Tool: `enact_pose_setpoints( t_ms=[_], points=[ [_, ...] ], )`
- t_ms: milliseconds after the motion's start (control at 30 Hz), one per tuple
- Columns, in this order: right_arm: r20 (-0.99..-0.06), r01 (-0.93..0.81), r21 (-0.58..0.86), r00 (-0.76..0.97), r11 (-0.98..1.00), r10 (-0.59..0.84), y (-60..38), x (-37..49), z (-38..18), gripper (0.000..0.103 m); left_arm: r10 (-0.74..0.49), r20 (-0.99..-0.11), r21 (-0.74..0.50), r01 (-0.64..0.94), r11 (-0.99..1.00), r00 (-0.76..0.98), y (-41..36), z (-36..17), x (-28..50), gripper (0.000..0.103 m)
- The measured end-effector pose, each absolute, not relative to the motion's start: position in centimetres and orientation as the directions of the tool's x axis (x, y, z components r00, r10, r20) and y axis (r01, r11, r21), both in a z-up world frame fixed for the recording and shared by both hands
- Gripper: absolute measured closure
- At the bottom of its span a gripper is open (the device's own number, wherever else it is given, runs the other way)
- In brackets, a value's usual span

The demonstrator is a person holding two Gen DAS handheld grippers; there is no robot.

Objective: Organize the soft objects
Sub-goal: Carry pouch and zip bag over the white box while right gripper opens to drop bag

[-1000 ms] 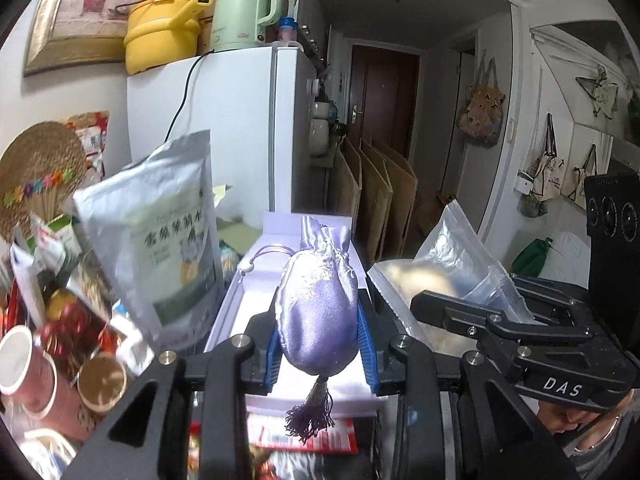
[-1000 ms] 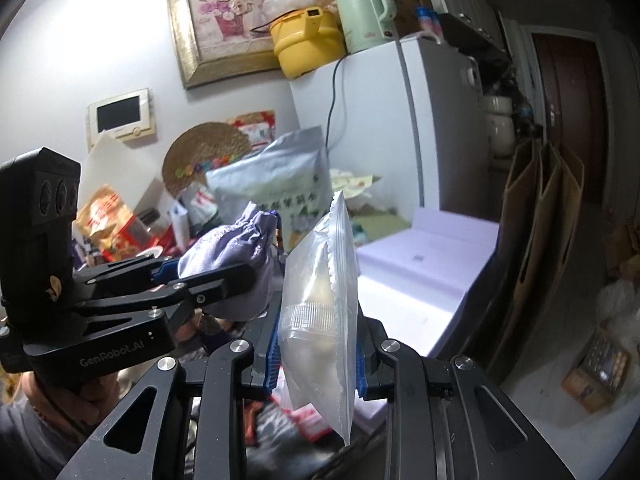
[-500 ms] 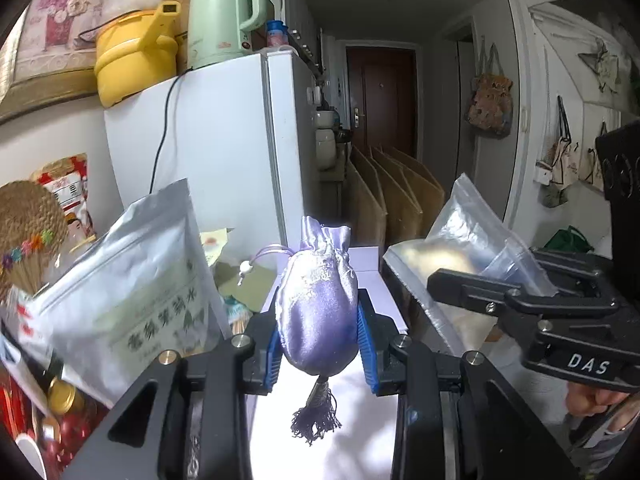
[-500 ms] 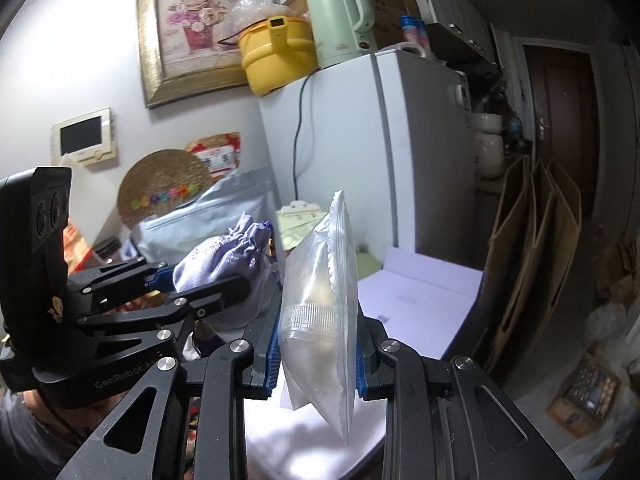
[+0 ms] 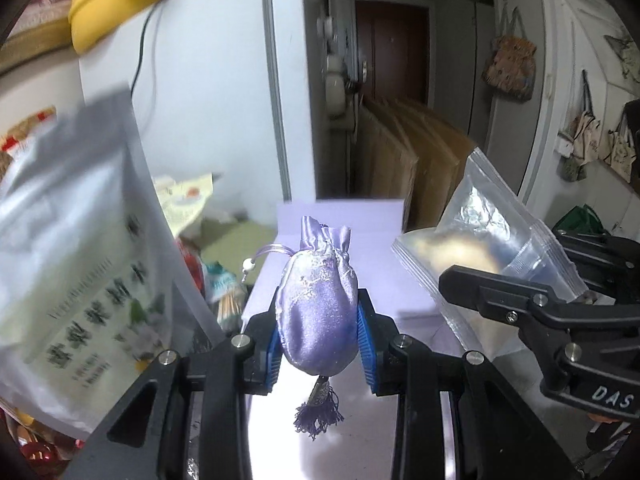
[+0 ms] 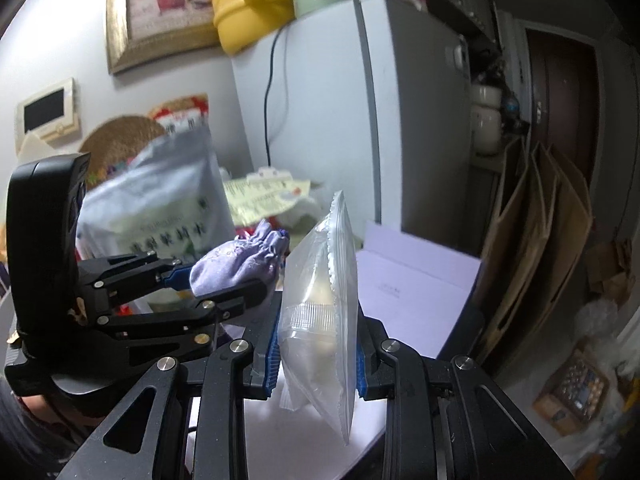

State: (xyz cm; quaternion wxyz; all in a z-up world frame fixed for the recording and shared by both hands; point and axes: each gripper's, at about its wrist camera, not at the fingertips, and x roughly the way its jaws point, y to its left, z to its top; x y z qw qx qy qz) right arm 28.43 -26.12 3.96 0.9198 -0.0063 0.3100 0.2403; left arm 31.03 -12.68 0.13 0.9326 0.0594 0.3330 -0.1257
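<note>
My left gripper (image 5: 320,334) is shut on a lilac satin drawstring pouch (image 5: 318,312) whose tassel hangs below the blue pads. My right gripper (image 6: 318,354) is shut on a clear plastic zip bag (image 6: 320,312) holding something pale. Each tool shows in the other's view: the right gripper with the clear bag (image 5: 480,248) at the right of the left wrist view, the left gripper with the pouch (image 6: 240,266) at the left of the right wrist view. Both hang over a flat white box (image 5: 340,224), also seen as the white box (image 6: 416,276).
A large silver food pouch (image 5: 76,248) leans at the left among cluttered packets. A white fridge (image 6: 352,120) stands behind, with a yellow pot (image 6: 248,4) and green kettle on top. Brown cardboard sheets (image 6: 536,232) lean beside it. A dark door closes the hallway.
Both grippers have moved forward and a little down over the white box, toward the fridge. The silver pouch has slid further left in view. Both grips are unchanged.
</note>
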Motion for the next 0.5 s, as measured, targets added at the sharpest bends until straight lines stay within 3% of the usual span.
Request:
enact_pose_setpoints(
  t_ms=[500],
  points=[
    [-0.706, -0.477, 0.079, 0.593, 0.875, 0.387, -23.8, 31.2, -2.1, 0.075, -0.13, -0.737, 0.035, 0.23, 0.973, 0.664, -12.6, -6.1, 34.2, 0.071]
  ],
)
